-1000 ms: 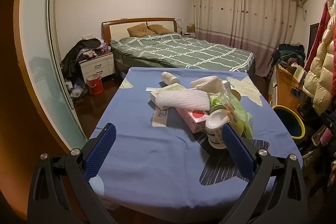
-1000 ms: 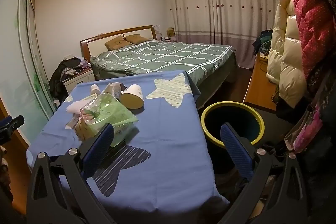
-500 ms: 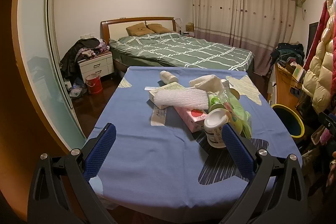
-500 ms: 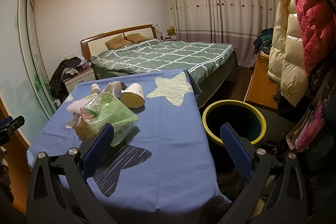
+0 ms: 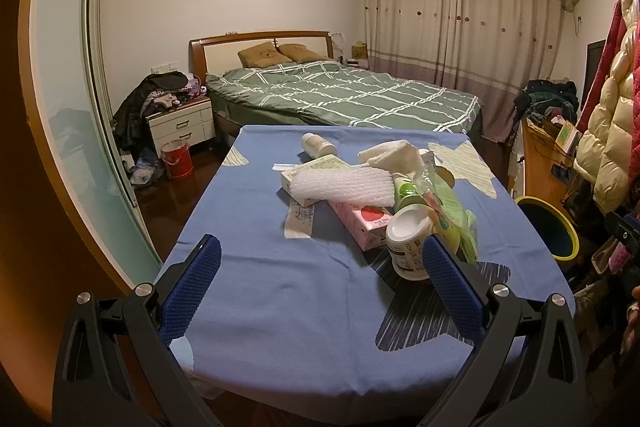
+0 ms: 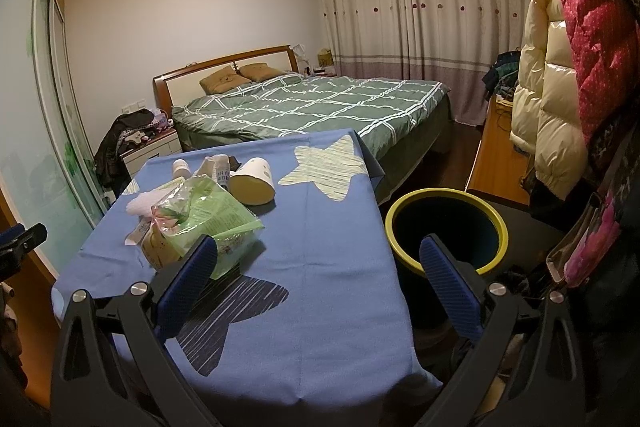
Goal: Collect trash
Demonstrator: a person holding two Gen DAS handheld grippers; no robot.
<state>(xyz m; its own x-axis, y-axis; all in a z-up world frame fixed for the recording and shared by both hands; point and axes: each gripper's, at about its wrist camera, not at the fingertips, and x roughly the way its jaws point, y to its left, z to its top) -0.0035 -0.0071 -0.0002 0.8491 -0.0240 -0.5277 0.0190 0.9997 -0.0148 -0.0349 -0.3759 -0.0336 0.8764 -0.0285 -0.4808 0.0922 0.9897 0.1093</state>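
Note:
A pile of trash lies on the blue-clothed table [image 5: 280, 291]: a white foam sheet [image 5: 340, 187], a pink carton [image 5: 362, 221], a white paper cup [image 5: 408, 243], a green plastic bag [image 5: 452, 215], a small white bottle [image 5: 318, 145] and a paper slip [image 5: 300, 221]. My left gripper [image 5: 318, 265] is open and empty above the near table edge. In the right wrist view the green bag [image 6: 208, 215] and a tipped paper cup [image 6: 254, 181] lie left of my open, empty right gripper [image 6: 318, 265]. A yellow-rimmed bin [image 6: 446, 227] stands right of the table.
A bed with a green checked cover [image 5: 344, 99] lies behind the table. A nightstand [image 5: 180, 125] and a red bucket [image 5: 176, 159] are at the left by a sliding glass door. Hanging coats [image 6: 560, 67] and a wooden desk [image 6: 496, 163] fill the right side.
Both views have shifted only slightly; the grippers stay open and nothing on the table has moved.

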